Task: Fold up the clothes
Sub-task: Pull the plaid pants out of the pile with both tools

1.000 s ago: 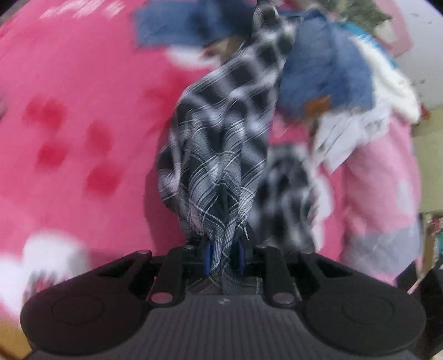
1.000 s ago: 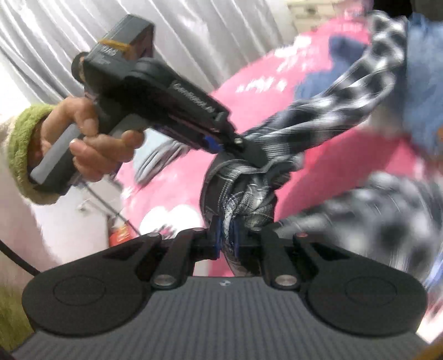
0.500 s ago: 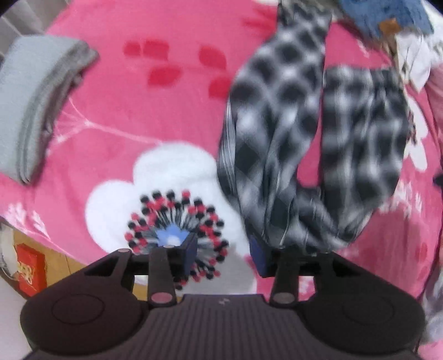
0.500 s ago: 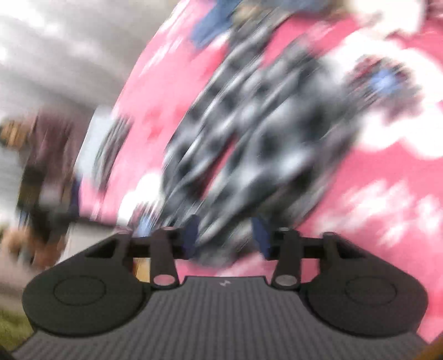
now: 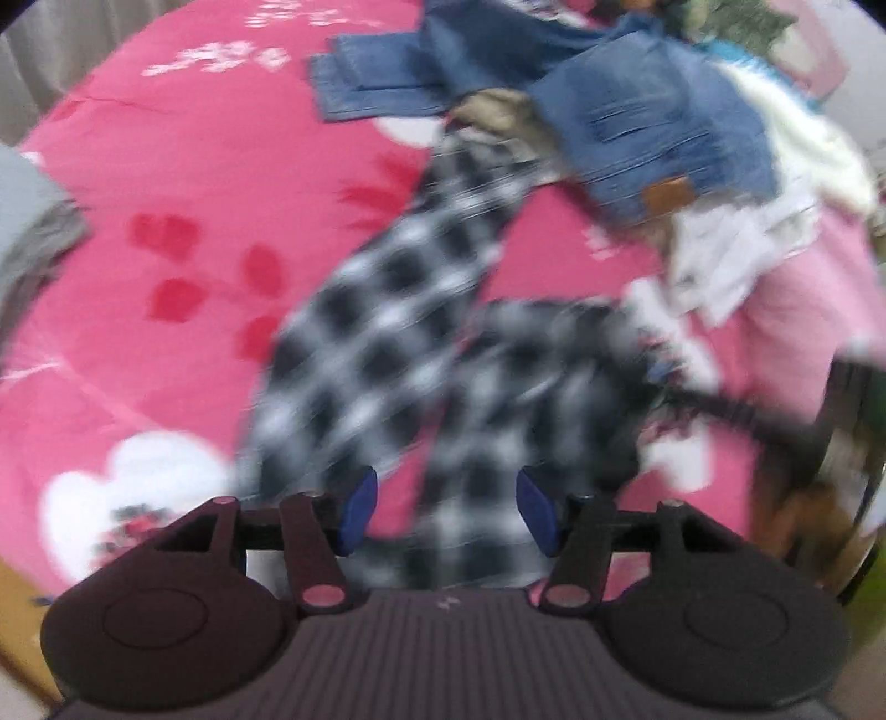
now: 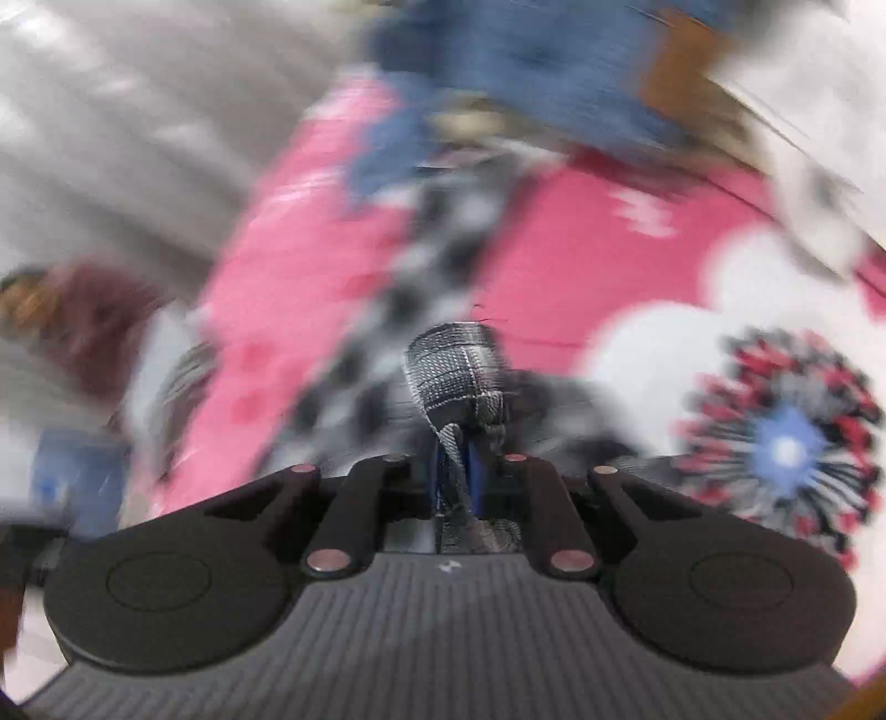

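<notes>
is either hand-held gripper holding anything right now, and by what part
The right hand-held gripper is closing on a bunched edge of the checked garment. The left hand-held gripper is opening, gripping nothing.

A pink bedspread (image 5: 221, 183) printed with red leaves and white blossoms fills the left-wrist view. At eleven o'clock a pale grey curtain (image 5: 50, 50) hangs behind it. In the right-wrist view the curtain (image 6: 138, 122) lies toward ten o'clock, and a white blossom with a blue centre (image 6: 786, 448) sits at three o'clock.
</notes>
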